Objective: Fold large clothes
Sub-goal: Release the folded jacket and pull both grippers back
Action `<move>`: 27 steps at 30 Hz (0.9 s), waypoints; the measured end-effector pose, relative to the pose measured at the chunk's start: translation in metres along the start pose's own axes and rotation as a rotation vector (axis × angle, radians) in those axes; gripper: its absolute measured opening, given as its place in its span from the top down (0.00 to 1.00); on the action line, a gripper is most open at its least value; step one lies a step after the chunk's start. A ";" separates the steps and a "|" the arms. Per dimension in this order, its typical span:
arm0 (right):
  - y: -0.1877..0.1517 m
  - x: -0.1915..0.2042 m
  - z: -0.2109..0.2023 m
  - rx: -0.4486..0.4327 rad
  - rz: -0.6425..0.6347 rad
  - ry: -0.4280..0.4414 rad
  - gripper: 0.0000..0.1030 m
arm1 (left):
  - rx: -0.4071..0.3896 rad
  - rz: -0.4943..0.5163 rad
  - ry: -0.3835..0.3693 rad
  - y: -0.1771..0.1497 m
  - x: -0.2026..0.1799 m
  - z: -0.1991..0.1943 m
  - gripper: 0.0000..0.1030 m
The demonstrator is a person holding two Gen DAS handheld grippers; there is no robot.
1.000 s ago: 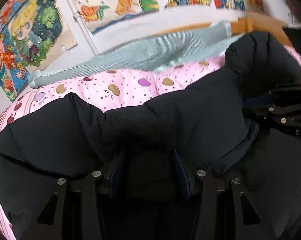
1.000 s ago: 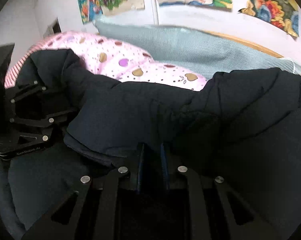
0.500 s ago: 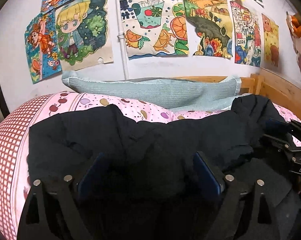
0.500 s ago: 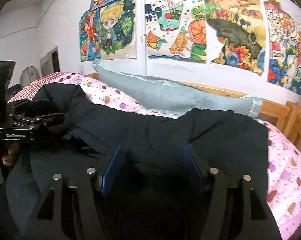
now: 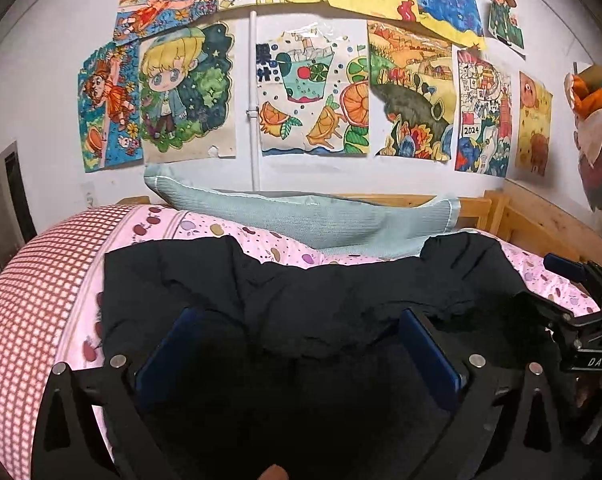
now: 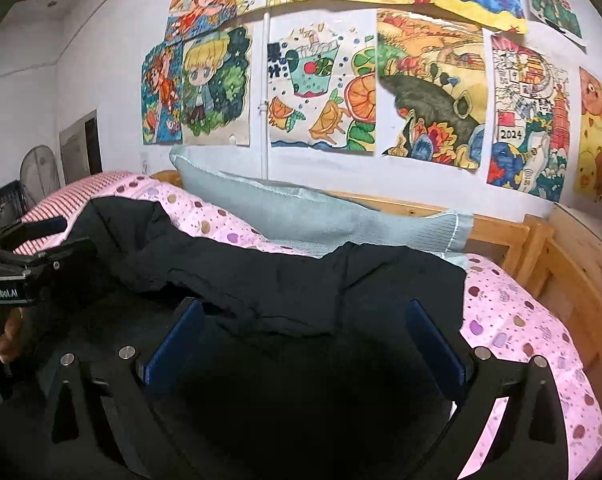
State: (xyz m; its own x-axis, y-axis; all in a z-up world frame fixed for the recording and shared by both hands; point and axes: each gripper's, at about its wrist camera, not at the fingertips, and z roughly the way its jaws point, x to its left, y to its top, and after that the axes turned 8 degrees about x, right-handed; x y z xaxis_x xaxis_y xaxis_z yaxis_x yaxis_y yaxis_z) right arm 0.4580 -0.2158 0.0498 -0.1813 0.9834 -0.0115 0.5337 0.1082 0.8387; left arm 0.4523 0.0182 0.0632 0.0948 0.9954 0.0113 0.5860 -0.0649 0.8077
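Observation:
A large black padded jacket [image 5: 333, 292] lies folded over on the pink patterned bedsheet [image 5: 261, 240]; it also shows in the right wrist view [image 6: 285, 280]. My left gripper [image 5: 297, 320] is open and empty, its blue pads wide apart just above the jacket's near part. My right gripper [image 6: 305, 312] is open and empty, held over the jacket's right half. Each gripper shows in the other's view: the right one at the right edge [image 5: 581, 320], the left one at the left edge [image 6: 33, 264].
A light blue-grey pillow [image 5: 301, 216] lies along the back of the bed against a wooden bed frame [image 5: 541, 224]. Colourful drawings [image 5: 313, 92] cover the white wall. A red checked sheet [image 5: 29, 292] covers the left end of the bed.
Both grippers opened, let go of the jacket and pulled back and up. The jacket now rests folded on the bed.

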 end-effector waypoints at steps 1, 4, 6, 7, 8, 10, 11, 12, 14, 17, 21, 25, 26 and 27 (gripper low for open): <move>0.001 0.000 -0.007 -0.002 0.011 0.001 0.03 | 0.005 -0.001 0.005 -0.001 -0.001 -0.005 0.00; 0.000 0.004 -0.026 -0.011 0.018 0.005 0.02 | 0.004 -0.004 0.026 -0.005 -0.002 -0.023 0.00; -0.002 0.009 -0.037 -0.015 0.005 0.002 0.02 | -0.013 -0.002 0.044 -0.009 -0.003 -0.039 0.00; -0.004 0.012 -0.045 -0.017 -0.004 0.000 0.02 | -0.020 -0.002 0.057 -0.011 -0.003 -0.047 0.00; -0.006 0.015 -0.051 -0.019 -0.009 0.000 0.02 | -0.025 -0.005 0.069 -0.013 -0.004 -0.055 0.00; -0.010 0.021 -0.064 -0.019 -0.016 -0.004 0.02 | -0.032 -0.009 0.076 -0.017 -0.005 -0.069 0.00; -0.013 0.023 -0.072 -0.020 -0.016 -0.006 0.02 | -0.034 -0.008 0.075 -0.020 -0.006 -0.077 0.00; -0.015 0.025 -0.078 -0.020 -0.015 -0.005 0.02 | -0.035 -0.006 0.075 -0.022 -0.007 -0.083 0.00; -0.020 0.028 -0.091 -0.023 -0.008 -0.005 0.02 | -0.051 0.002 0.078 -0.029 -0.009 -0.099 0.00; -0.029 0.031 -0.112 -0.036 0.007 0.005 0.02 | -0.084 0.012 0.081 -0.041 -0.013 -0.121 0.00; -0.042 0.033 -0.132 -0.045 0.016 0.006 0.02 | -0.099 -0.009 0.066 -0.054 -0.014 -0.143 0.00; -0.057 0.031 -0.151 -0.041 0.030 0.010 0.02 | -0.088 -0.039 0.046 -0.062 -0.016 -0.155 0.00; -0.060 0.031 -0.155 -0.036 0.027 0.011 0.02 | -0.084 -0.046 0.037 -0.065 -0.016 -0.157 0.00; -0.062 0.032 -0.157 -0.033 0.024 0.008 0.02 | -0.076 -0.054 0.032 -0.067 -0.016 -0.159 0.00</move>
State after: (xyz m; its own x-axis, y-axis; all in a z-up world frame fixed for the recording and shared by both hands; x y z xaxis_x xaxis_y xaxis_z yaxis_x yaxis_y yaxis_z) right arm 0.2892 -0.2144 0.0833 -0.1754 0.9844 0.0136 0.5110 0.0792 0.8559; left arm 0.2838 0.0173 0.1027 0.0379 0.9992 -0.0160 0.5264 -0.0064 0.8502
